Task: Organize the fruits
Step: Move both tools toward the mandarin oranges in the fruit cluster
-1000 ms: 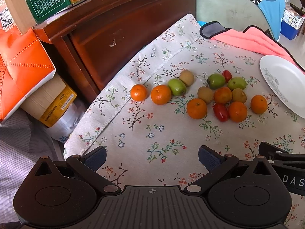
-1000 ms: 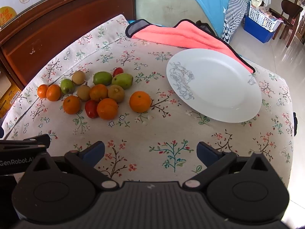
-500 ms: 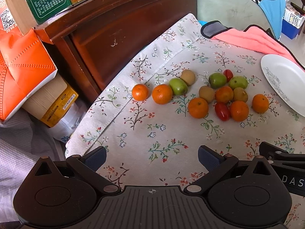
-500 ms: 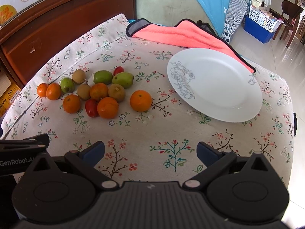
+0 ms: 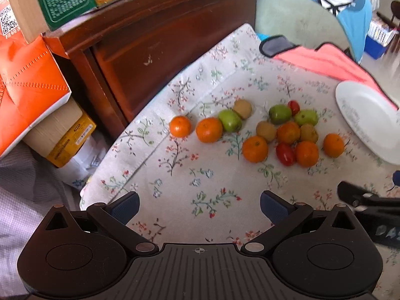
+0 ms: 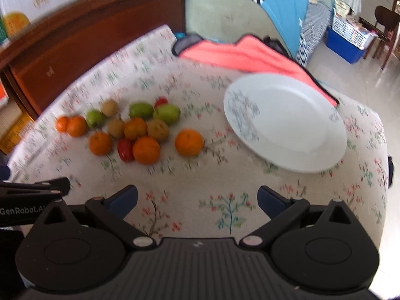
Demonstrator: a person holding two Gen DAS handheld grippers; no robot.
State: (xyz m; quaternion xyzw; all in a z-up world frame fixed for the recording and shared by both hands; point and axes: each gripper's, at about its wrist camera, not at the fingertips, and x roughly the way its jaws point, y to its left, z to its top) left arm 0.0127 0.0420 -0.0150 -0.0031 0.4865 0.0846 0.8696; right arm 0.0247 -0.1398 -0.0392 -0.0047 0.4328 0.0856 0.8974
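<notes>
Several small fruits lie in a loose cluster on the floral tablecloth: oranges such as one and a lone one, green fruits, brown kiwis and red tomatoes. A white plate lies empty to the right of them; it also shows in the left wrist view. My left gripper is open and empty, short of the cluster. My right gripper is open and empty, short of the plate and the lone orange.
A dark wooden headboard stands behind the table. Orange and yellow boxes are stacked at the left. A pink cloth lies behind the plate. The table edge drops off at the right.
Both grippers have moved slightly forward and the views are blurred by motion. The fruits and plate have not moved. Both grippers stay open.
</notes>
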